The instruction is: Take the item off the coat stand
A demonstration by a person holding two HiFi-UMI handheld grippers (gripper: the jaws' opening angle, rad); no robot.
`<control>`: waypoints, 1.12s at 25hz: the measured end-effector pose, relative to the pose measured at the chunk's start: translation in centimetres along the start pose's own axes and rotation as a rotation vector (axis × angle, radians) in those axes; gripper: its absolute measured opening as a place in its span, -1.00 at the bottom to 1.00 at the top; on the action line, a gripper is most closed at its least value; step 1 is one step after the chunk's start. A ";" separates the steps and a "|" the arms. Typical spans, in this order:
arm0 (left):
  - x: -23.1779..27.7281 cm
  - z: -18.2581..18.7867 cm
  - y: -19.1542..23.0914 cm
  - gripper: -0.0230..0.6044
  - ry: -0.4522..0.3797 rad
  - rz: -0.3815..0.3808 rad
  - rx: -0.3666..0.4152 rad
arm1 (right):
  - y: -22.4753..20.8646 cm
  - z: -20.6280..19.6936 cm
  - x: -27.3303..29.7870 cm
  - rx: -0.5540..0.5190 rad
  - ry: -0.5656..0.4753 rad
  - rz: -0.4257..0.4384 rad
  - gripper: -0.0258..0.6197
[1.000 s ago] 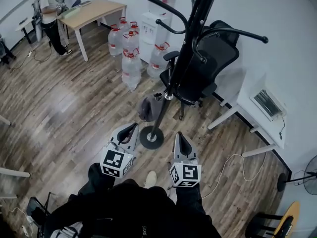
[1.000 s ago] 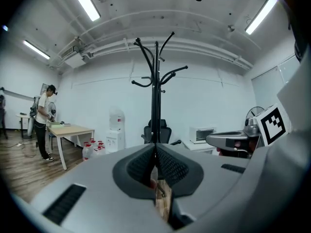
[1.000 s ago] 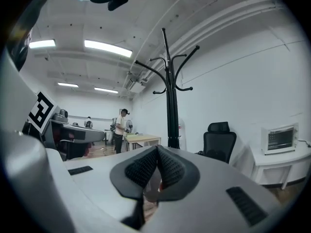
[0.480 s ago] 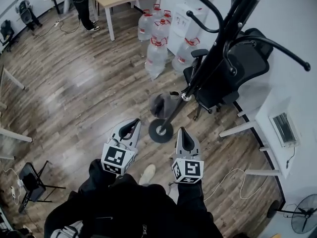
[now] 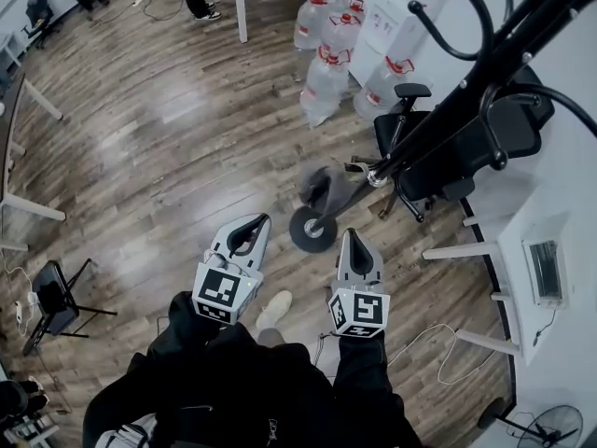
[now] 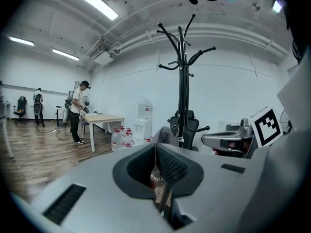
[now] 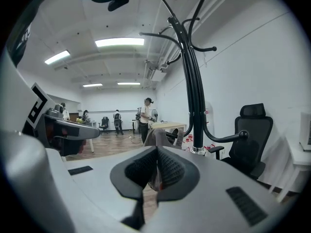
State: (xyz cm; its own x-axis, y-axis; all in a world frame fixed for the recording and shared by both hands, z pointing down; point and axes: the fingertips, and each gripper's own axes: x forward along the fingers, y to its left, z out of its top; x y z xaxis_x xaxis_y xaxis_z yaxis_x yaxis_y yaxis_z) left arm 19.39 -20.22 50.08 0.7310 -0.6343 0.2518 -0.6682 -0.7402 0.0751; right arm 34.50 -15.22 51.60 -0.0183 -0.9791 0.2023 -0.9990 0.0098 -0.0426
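- A black coat stand (image 5: 438, 119) rises upright from a round base (image 5: 312, 229) on the wood floor, its slim pole branching at the top into curved arms with ball tips; both gripper views show it straight ahead (image 6: 182, 81) (image 7: 194, 96).
- A grey fabric item (image 5: 317, 187) hangs limp and low on the stand, just beside the pole's silver collar (image 5: 377, 177), above the base (image 7: 156, 136).

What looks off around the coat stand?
Nothing damaged or spilled. The black metal coat stand stands upright. Only oddity: the grey fabric item hangs from a low arm, while the upper hooks are bare.
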 end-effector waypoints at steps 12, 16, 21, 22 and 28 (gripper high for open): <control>0.7 -3.4 3.3 -0.85 0.041 0.078 -0.060 | -0.4 -3.0 6.7 -0.057 0.096 0.015 -0.41; 0.6 -4.0 4.1 -0.85 0.047 0.098 -0.074 | -0.4 -3.8 8.5 -0.057 0.120 0.028 -0.21; 0.3 -4.3 4.9 -0.85 0.052 0.123 -0.087 | -0.1 -4.4 10.5 -0.059 0.143 0.045 0.05; 0.2 -4.3 5.1 -0.85 0.053 0.128 -0.087 | -0.1 -4.6 10.8 -0.060 0.147 0.046 0.09; -0.2 -4.7 6.1 -0.85 0.054 0.153 -0.095 | -0.1 -5.3 11.9 -0.080 0.177 0.036 0.00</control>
State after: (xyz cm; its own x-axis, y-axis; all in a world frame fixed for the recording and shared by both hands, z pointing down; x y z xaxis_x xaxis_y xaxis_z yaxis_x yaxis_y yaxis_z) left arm 14.55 -23.58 55.01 0.6128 -0.7232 0.3185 -0.7831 -0.6098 0.1221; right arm 34.17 -25.78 59.21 -0.0538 -0.9269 0.3713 -0.9975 0.0673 0.0236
